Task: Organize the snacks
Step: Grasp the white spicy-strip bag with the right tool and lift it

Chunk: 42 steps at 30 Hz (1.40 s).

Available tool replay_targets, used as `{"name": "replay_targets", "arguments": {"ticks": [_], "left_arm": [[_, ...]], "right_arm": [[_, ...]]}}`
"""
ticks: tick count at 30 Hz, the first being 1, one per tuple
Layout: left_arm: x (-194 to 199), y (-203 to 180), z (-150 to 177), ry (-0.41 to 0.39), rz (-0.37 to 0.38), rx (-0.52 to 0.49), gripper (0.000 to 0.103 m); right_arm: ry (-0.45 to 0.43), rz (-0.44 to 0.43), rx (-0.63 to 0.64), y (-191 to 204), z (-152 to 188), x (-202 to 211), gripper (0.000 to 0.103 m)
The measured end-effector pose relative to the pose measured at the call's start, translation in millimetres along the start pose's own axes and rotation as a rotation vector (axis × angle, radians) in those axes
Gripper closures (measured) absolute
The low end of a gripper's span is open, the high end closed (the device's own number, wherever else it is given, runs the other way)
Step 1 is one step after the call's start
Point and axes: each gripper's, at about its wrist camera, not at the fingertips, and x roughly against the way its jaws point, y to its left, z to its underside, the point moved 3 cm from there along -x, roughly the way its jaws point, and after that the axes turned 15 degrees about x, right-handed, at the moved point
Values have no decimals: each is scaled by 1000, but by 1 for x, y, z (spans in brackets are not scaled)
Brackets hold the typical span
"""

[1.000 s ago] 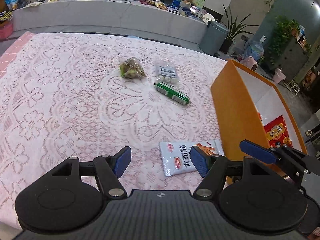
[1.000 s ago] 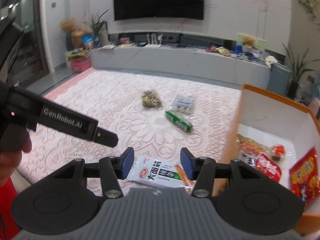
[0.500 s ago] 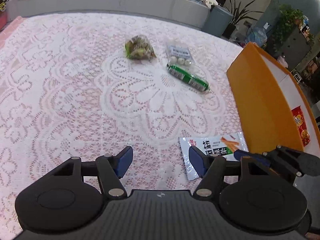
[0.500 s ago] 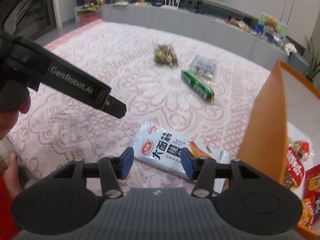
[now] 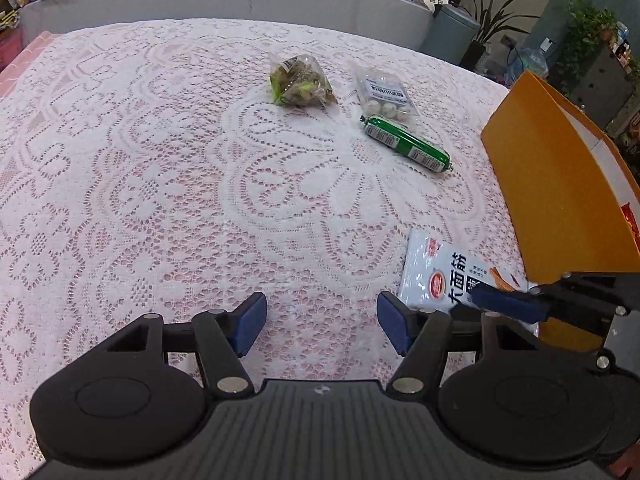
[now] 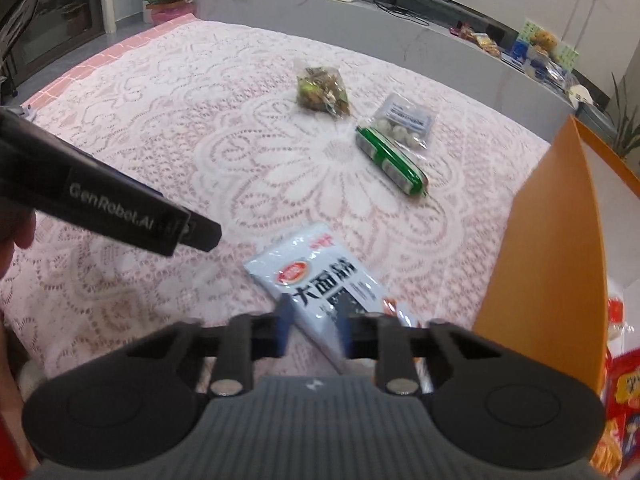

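only right wrist view shows hand [image 6: 16,232].

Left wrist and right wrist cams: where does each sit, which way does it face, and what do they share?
Left wrist: on the left gripper, tilted down across the lace tablecloth; its own jaws open and empty at the bottom, right gripper at right.
Right wrist: on the right gripper, tilted down at the white packet, jaws shut on it; left gripper and a hand at left.
Shared: white packet, green sausage, nut bag, orange box.
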Motion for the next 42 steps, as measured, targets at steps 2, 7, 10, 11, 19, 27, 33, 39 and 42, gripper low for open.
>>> {"name": "replay_targets", "arguments": {"ticks": [2, 7, 10, 11, 19, 27, 33, 39, 42], "left_arm": [[0, 1, -2, -8, 2, 8, 29], [2, 5, -4, -28, 6, 27, 30], [0, 4, -4, -26, 7, 22, 32], [0, 3, -4, -28, 6, 10, 32], [5, -20, 6, -56, 35, -146, 32], [5, -18, 6, -51, 36, -147, 32], [4, -15, 7, -50, 29, -140, 32], [4, -15, 6, -51, 40, -143, 32], [3, -15, 6, -48, 41, -147, 32]], "right_arm": [[-8, -20, -17, -3, -5, -4, 103], [-37, -24, -59, -11, -20, -12, 103], [-52, -22, -71, -16, -26, -11, 103], [-44, -18, -67, -17, -25, -11, 103], [80, -138, 78, -18, -25, -3, 50], [303, -274, 267, -28, -37, -13, 28], [406, -325, 398, -27, -48, -32, 28], [475, -349, 530, -22, -46, -46, 31], [487, -373, 508, -23, -44, -53, 39]]}}
